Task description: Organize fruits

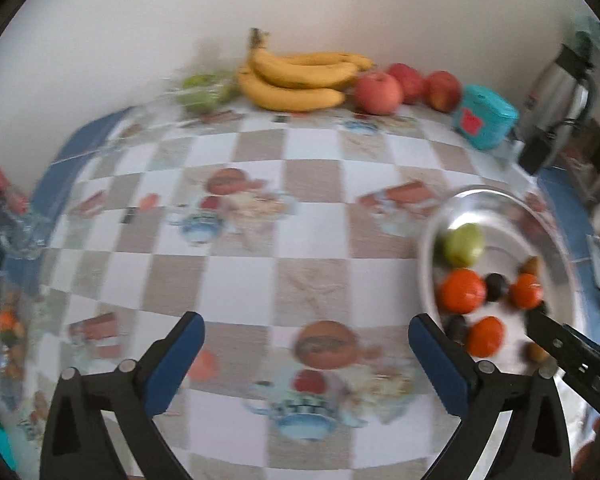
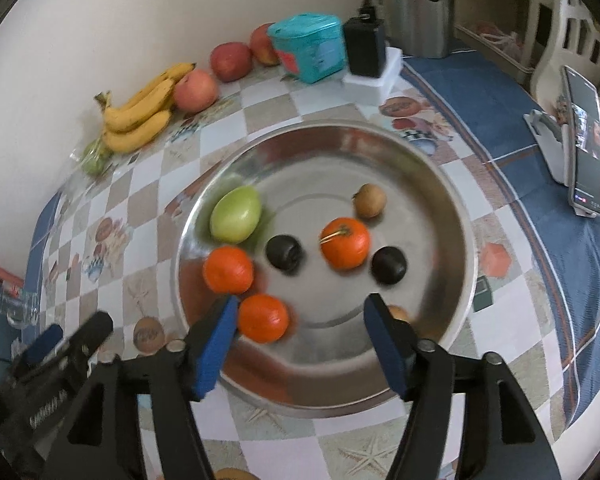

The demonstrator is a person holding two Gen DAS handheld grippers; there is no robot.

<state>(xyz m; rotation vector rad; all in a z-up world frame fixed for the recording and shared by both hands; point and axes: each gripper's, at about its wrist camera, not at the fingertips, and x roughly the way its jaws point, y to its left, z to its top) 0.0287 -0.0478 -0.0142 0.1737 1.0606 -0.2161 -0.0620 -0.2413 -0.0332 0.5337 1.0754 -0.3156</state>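
A round metal tray holds a green fruit, three oranges, two dark plums and small brown fruits. My right gripper hangs open over the tray's near side. One orange lies beside its left finger, and the other finger stands well apart from it. My left gripper is wide open over the bare checked tablecloth left of the tray, with nothing between its fingers. Bananas, red apples and bagged green grapes lie along the back wall.
A teal box, a black adapter on a white block and a steel kettle stand at the back right. A phone on a stand is at the right edge. A glass stands at the table's left edge.
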